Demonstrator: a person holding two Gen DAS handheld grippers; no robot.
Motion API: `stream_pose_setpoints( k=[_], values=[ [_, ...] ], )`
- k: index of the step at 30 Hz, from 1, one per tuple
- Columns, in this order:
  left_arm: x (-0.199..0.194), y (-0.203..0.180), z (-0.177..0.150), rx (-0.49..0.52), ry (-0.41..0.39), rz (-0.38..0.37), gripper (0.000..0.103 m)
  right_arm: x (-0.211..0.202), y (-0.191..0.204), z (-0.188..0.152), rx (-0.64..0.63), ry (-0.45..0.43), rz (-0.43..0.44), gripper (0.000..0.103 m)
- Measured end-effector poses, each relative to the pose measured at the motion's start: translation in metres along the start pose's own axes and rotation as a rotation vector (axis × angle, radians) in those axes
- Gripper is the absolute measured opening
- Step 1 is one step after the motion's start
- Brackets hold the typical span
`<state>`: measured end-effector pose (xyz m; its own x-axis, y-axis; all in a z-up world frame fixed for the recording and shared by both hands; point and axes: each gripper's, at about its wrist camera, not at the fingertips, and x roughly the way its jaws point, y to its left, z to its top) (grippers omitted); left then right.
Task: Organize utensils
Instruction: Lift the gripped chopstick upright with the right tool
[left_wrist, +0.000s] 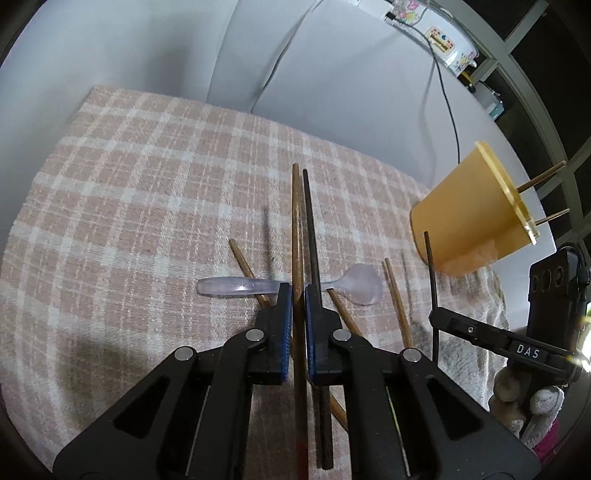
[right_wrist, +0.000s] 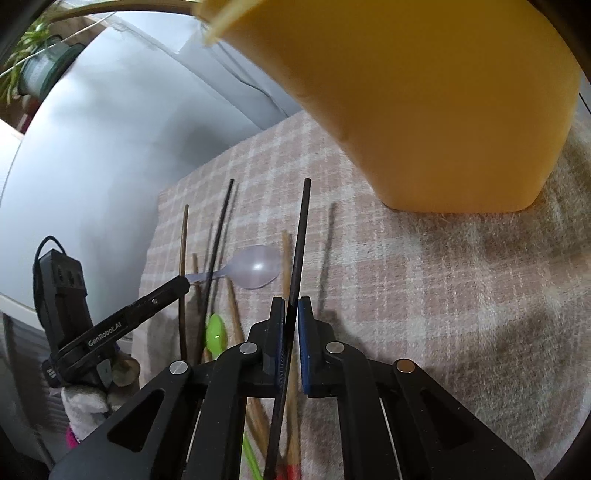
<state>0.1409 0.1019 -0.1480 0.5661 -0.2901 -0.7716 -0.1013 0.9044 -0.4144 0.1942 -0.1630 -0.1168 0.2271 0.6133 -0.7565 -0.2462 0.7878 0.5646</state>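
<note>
My left gripper (left_wrist: 298, 295) is shut on two chopsticks, a brown one (left_wrist: 296, 236) and a dark one (left_wrist: 309, 229), held above the checked cloth (left_wrist: 147, 192). My right gripper (right_wrist: 291, 302) is shut on a dark chopstick (right_wrist: 300, 243) near the yellow utensil holder (right_wrist: 424, 103). The holder (left_wrist: 469, 218) stands at the cloth's right edge with two chopstick ends sticking out. A clear plastic spoon (left_wrist: 360, 284) and several wooden chopsticks (left_wrist: 397, 302) lie on the cloth. The right gripper (left_wrist: 436, 314) shows at the right of the left wrist view, and the left gripper (right_wrist: 183, 286) shows in the right wrist view.
A green spoon (right_wrist: 216, 332) lies among chopsticks near the cloth's near edge. The spoon (right_wrist: 256, 267) lies beside them. A white tabletop (left_wrist: 110, 55) surrounds the cloth, with cables (left_wrist: 448, 107) and a white appliance (left_wrist: 448, 44) at the back. A potted plant (right_wrist: 33, 62) stands far left.
</note>
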Motion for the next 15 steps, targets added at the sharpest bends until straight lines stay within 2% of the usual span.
stream_pose_setpoints(
  k=[15],
  values=[
    [-0.051,-0.013,-0.001,0.021,-0.114,-0.034,0.004,-0.039,0.033,-0.005,-0.129,-0.064,0.029,0.004]
  ],
)
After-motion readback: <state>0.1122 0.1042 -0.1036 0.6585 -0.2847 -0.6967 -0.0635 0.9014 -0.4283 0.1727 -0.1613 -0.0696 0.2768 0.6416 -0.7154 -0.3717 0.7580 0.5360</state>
